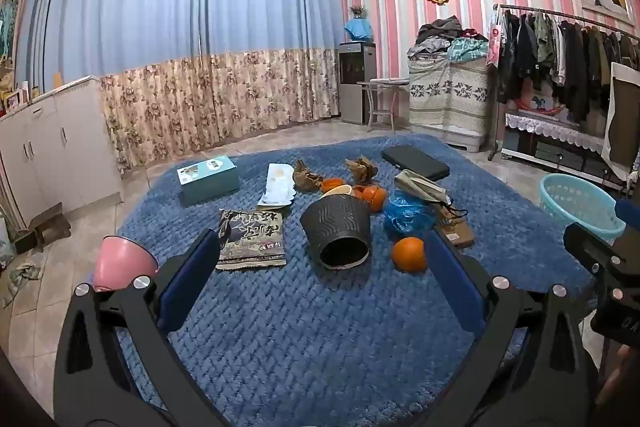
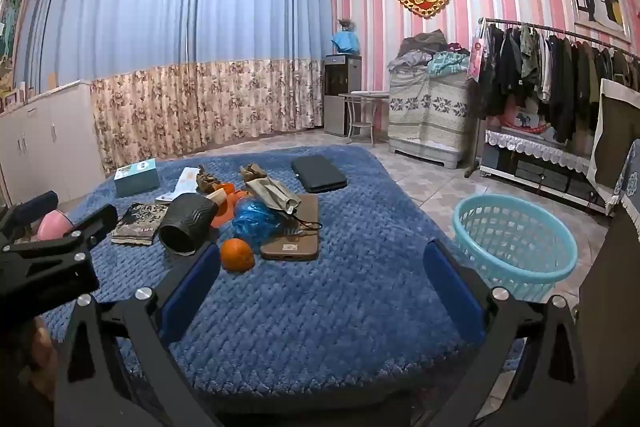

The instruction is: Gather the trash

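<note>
Both the left gripper (image 1: 320, 279) and right gripper (image 2: 322, 279) hung spread wide and empty over a blue rug (image 1: 320, 327). Ahead lay one whole orange (image 1: 409, 254), one tipped black cup (image 1: 338, 234), two crumpled brown papers (image 1: 306, 178), half-hidden orange peels (image 1: 372, 195). One turquoise basket (image 2: 516, 241) stood beside the rug.

Cup (image 1: 336, 233) left of orange (image 1: 409, 254) — on rug (image 1: 320, 327)

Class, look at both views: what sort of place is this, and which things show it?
Probably a room in a home, perhaps a bedroom: a clothes rack hung with coats, long curtains along one wall, and a blue rug on the tiled floor.
</note>
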Motion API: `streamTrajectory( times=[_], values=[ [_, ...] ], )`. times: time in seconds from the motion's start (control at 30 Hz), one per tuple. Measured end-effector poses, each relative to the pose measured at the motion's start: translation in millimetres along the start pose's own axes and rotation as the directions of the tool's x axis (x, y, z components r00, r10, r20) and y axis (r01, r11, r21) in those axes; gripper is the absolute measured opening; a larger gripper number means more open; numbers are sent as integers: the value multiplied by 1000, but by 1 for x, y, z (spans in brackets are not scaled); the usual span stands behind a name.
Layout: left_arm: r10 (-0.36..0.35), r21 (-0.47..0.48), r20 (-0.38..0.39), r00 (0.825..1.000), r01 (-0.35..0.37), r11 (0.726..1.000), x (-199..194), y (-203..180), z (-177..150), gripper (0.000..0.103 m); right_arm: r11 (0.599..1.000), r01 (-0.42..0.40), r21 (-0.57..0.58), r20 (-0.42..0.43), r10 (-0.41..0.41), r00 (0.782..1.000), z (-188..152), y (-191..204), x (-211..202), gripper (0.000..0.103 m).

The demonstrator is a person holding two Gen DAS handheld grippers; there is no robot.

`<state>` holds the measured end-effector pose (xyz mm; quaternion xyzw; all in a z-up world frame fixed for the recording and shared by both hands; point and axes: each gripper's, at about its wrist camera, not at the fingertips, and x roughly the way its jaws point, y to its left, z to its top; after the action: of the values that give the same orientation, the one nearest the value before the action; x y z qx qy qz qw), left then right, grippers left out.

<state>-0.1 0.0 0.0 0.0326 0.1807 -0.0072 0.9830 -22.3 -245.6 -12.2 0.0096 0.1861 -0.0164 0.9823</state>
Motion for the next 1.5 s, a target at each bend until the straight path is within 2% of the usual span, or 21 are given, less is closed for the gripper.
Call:
streamTrajectory(
  times=[0.4, 0.53, 1.5],
  values=[
    [0, -6, -10, 1000, 0, 1000, 1, 1, 0, 99, 1000, -15, 23, 13, 15, 1000, -1, -3, -1, 99],
    [1, 2, -4, 1000, -1, 1000, 8, 1, -11, 99, 1000, -12, 28, 16, 12, 1000, -3, -11, -1, 99],
    [9, 3, -5, 1000, -9, 1000, 3, 3, -3, 99, 999, -7, 31, 13, 7, 1000, -4, -13, 0, 99]
  ],
)
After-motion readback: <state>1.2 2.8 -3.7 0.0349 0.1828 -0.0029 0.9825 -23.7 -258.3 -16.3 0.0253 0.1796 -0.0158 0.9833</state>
